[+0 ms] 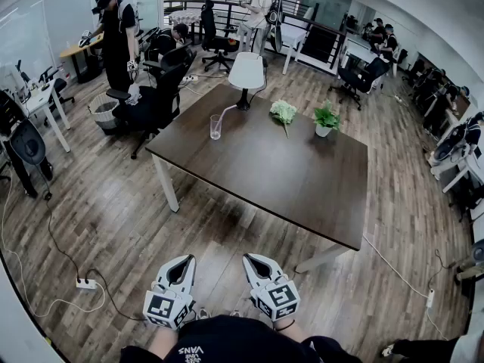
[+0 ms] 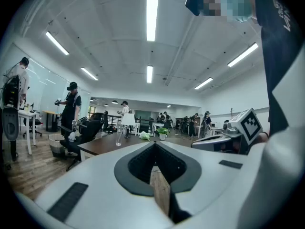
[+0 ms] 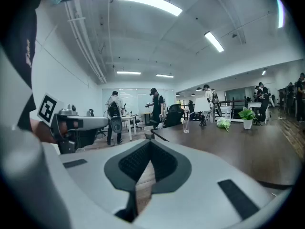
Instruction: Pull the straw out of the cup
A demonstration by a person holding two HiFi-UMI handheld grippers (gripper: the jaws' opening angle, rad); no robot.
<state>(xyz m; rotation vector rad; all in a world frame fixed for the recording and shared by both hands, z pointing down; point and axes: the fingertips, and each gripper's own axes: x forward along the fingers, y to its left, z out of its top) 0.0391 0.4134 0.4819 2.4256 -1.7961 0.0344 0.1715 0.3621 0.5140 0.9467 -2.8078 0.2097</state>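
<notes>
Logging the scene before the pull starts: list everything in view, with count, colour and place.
table: one, dark brown, mid-room
cup: one, clear, table's far left edge
straw: one, white, standing in the cup
lamp: one, white shade, table's far edge
flowers: one bunch, green-white, lying on the table
potted plant: one, green, white pot, right of the flowers
power strip: one, white, floor at left
people: several, beyond the table
left gripper: one, white, shut, empty, off the table
right gripper: one, white, shut, empty, beside it
</notes>
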